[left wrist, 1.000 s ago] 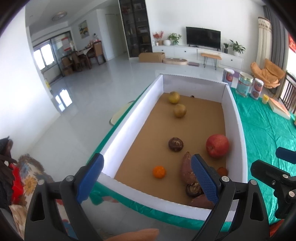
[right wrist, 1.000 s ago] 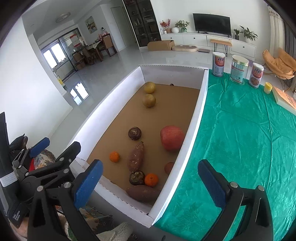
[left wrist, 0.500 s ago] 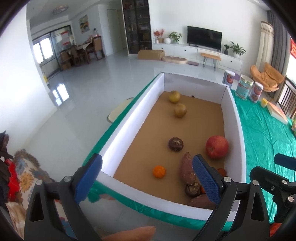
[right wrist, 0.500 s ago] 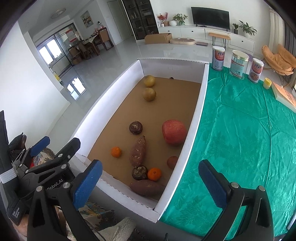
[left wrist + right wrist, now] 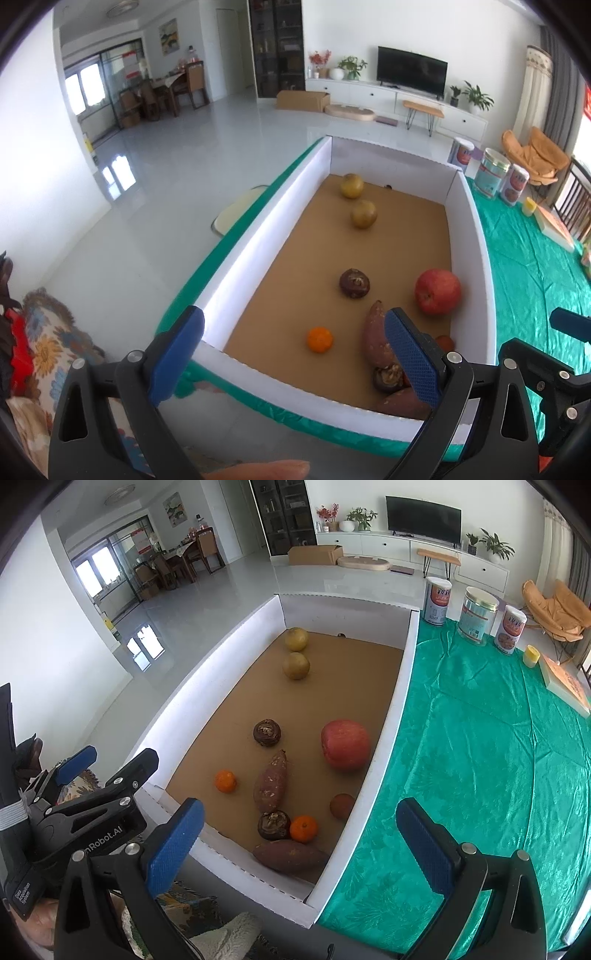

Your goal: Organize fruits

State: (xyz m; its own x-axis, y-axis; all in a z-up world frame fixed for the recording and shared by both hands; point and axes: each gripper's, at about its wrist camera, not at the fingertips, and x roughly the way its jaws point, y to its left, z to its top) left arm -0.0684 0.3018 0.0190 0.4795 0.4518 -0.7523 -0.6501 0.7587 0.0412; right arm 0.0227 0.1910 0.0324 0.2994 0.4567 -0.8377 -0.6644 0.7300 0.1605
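Note:
A white-walled box (image 5: 258,254) (image 5: 388,734) with a brown floor holds a red apple (image 5: 437,291) (image 5: 345,744), two yellow-green round fruits (image 5: 364,214) (image 5: 295,665), two oranges (image 5: 320,339) (image 5: 303,828), two sweet potatoes (image 5: 270,781), two dark brown round items (image 5: 266,732) and a small reddish fruit (image 5: 342,805). My left gripper (image 5: 291,362) is open and empty above the box's near wall. My right gripper (image 5: 299,845) is open and empty above the box's near right corner.
A green cloth (image 5: 498,757) covers the table right of the box. Three tins (image 5: 476,616), a small yellow cup (image 5: 531,655) and a flat book-like box (image 5: 565,686) stand at the far right. The left gripper's body shows at left (image 5: 92,812).
Both grippers have risen and tilted slightly, so the box sits lower and more fully in view. Nothing in the box has moved.

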